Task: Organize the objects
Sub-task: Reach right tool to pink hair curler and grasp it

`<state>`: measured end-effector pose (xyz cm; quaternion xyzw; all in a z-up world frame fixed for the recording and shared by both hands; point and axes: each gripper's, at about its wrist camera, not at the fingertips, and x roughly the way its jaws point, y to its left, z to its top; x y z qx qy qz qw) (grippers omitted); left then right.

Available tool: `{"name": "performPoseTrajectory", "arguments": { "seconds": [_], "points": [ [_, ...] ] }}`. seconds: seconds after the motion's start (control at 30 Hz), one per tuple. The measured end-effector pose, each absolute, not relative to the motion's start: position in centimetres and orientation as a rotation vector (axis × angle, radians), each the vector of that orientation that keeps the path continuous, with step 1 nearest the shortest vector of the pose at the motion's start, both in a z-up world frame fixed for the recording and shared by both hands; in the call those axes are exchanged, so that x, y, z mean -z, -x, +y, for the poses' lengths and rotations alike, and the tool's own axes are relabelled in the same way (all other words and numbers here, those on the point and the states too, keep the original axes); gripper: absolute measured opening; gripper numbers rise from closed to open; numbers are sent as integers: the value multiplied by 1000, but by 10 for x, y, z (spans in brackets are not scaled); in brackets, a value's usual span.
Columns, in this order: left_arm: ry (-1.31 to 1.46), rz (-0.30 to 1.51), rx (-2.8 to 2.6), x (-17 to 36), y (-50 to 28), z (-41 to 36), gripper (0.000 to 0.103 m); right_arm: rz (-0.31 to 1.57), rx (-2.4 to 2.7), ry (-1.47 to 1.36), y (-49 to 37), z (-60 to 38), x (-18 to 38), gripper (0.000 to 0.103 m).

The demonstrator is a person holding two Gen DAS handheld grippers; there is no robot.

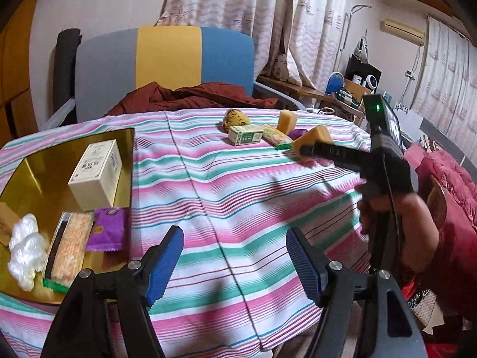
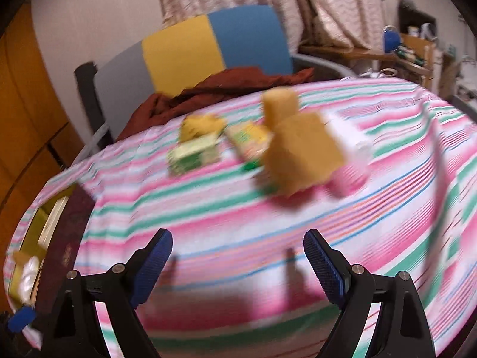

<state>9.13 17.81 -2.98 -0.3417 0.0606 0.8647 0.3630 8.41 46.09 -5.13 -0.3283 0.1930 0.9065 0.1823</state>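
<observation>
A gold tray at the left of the striped table holds a white box, a cracker pack, a purple packet and a white fluffy wad. Loose items lie at the far side: a green-white box, a snack pack, two yellow sponges and a spotted yellow ball. My left gripper is open and empty above the cloth. My right gripper is open and empty, short of the nearer sponge; that view is blurred.
A chair with grey, yellow and blue panels and a rust-red garment stands behind the table. A pink-white box lies beside the sponge. Cluttered shelves and curtains are at the right.
</observation>
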Motion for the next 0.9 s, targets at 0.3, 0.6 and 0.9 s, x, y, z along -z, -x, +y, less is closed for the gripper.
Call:
{"name": "performPoseTrajectory", "arguments": {
  "seconds": [0.3, 0.6, 0.9],
  "points": [
    [890, 187, -2205, 30, -93, 195, 72, 570, -2487, 819, -61, 533, 28, 92],
    [911, 174, -2207, 31, -89, 202, 72, 520, -2712, 879, -67, 475, 32, 99],
    [913, 157, -2200, 29, -84, 212, 72, 537, -2808, 763, -112, 468, 28, 98]
  ]
}}
